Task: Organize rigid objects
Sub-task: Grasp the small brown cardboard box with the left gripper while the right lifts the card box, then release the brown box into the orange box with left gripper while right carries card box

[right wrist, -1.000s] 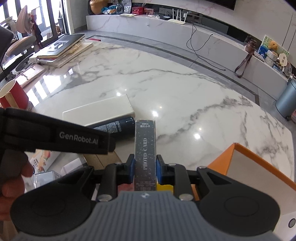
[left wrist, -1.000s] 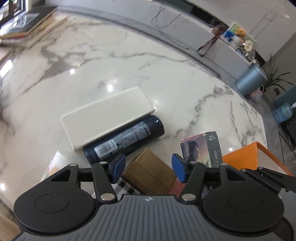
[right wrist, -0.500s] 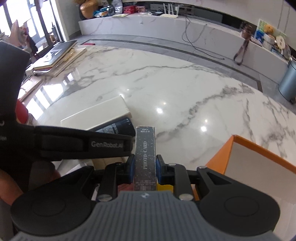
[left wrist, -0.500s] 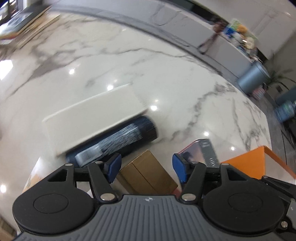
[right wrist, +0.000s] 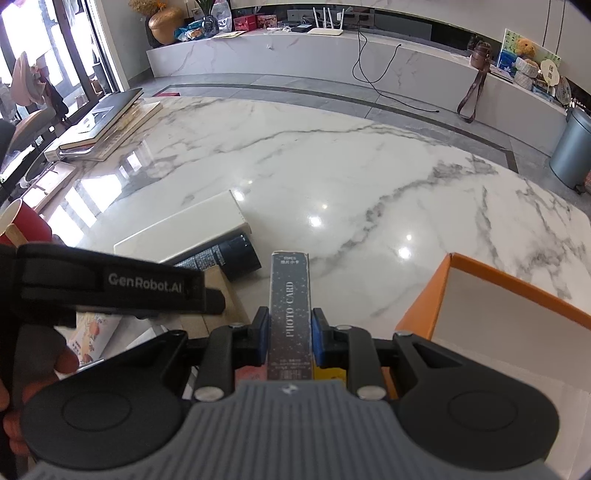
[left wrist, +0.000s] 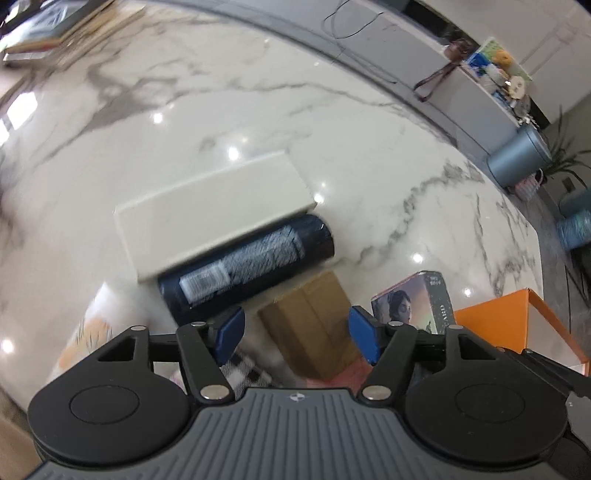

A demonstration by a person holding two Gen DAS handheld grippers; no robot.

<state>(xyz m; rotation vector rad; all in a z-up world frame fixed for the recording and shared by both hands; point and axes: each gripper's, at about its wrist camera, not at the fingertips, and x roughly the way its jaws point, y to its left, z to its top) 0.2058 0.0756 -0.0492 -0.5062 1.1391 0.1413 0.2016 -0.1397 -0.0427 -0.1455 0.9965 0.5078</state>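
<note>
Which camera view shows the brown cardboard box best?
The left wrist view: the brown cardboard box lies nearly whole below the opening left claw, though slightly blurred. In the right wrist view only a strip shows behind the other device.

On the marble table (right wrist: 332,158) the boxes come to four: one flat white box (left wrist: 210,210), one brown cardboard box (left wrist: 314,325), one "PHOTO CARD" box (right wrist: 290,314) and one open orange box (right wrist: 491,317) with a white inside. One dark cylindrical bottle (left wrist: 251,266) lies on its side. One red paper cup (right wrist: 22,225) stands at the left edge. At the far left corner sits one stack of books (right wrist: 107,122) — how many books are in it cannot be told. Grippers number two — the left gripper (left wrist: 295,332) and the right gripper (right wrist: 290,339). Beyond the table, one grey bin (right wrist: 570,147) and one white router (right wrist: 327,26) with four antennas.
</note>
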